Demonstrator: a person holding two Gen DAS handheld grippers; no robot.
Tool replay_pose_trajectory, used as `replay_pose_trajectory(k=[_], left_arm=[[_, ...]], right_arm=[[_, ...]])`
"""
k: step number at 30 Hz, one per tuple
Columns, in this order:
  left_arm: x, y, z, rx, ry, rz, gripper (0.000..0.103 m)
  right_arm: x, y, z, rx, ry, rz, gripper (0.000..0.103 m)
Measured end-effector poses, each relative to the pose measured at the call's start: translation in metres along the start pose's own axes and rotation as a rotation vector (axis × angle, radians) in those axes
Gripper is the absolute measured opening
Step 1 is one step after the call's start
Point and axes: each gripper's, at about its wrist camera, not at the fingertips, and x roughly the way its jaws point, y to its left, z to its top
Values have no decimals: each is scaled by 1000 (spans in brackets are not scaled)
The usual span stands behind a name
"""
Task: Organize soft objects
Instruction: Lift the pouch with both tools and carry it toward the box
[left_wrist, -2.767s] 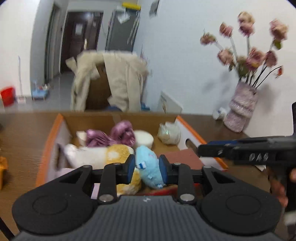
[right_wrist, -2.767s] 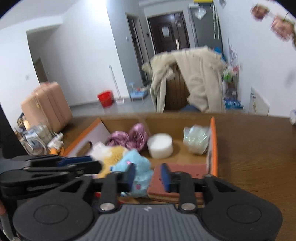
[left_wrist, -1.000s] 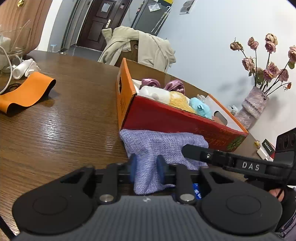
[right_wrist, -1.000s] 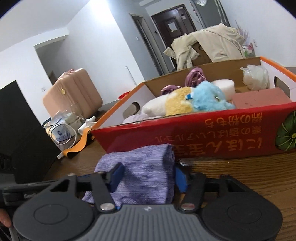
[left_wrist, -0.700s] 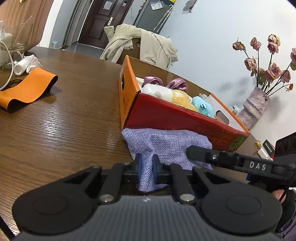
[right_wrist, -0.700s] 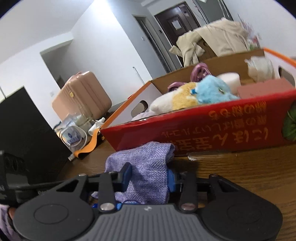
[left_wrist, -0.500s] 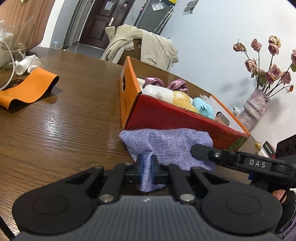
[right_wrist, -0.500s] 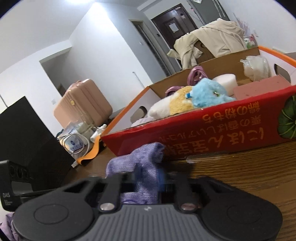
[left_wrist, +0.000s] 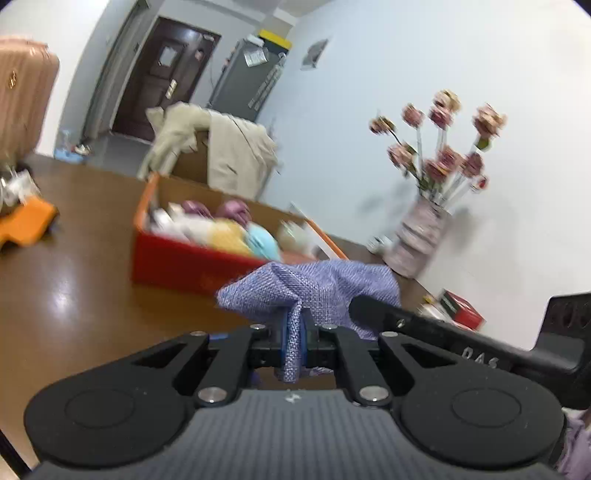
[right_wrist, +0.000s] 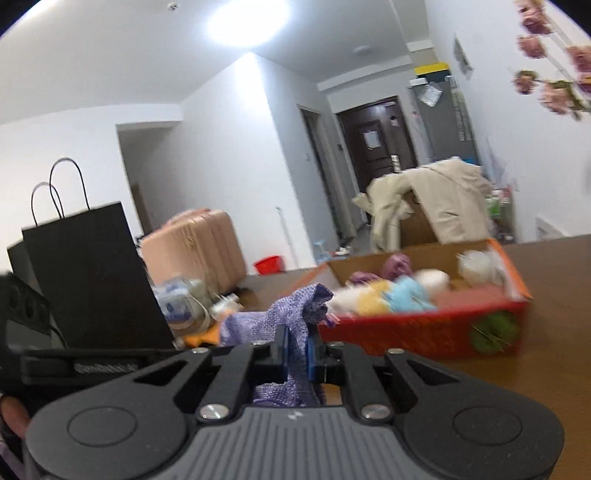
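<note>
The purple cloth (left_wrist: 332, 284) is being gripped by both the left claw (left_wrist: 294, 341) and right claw (right_wrist: 297, 350), above the bench (left_wrist: 92, 266); boxing is remaining, the box (right_wrist: 424, 328) already holding toys.

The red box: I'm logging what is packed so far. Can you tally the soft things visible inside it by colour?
In the red box, as far as motion blur allows:
Purple items: 2
White items: 3, counting the bagged one
Yellow plush: 1
Light blue plush: 1
Pink block: 1
Total: 8
</note>
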Motion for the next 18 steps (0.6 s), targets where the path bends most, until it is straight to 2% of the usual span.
replay_pose_trajectory(k=[2, 5, 10, 12, 14, 16, 18], left_arm=[[3, -10, -13, -18, 46, -15, 7], [13, -29, -27, 14, 100, -6, 7], [29, -57, -25, 68, 108, -28, 7], [43, -63, -7, 86, 108, -52, 7], [65, -67, 22, 102, 104, -97, 7], [100, -66, 58, 83, 120, -116, 7], [144, -62, 94, 82, 142, -104, 7]], right_arm=[[-19, -17, -13, 73, 18, 7, 9], [-39, -35, -25, 113, 35, -19, 9], [-54, -50, -21, 122, -1, -32, 9], [-54, -58, -1, 92, -20, -33, 9], [-47, -66, 29, 34, -43, -71, 9], [-27, -79, 66, -20, -55, -121, 9], [5, -92, 103, -63, -27, -173, 9]])
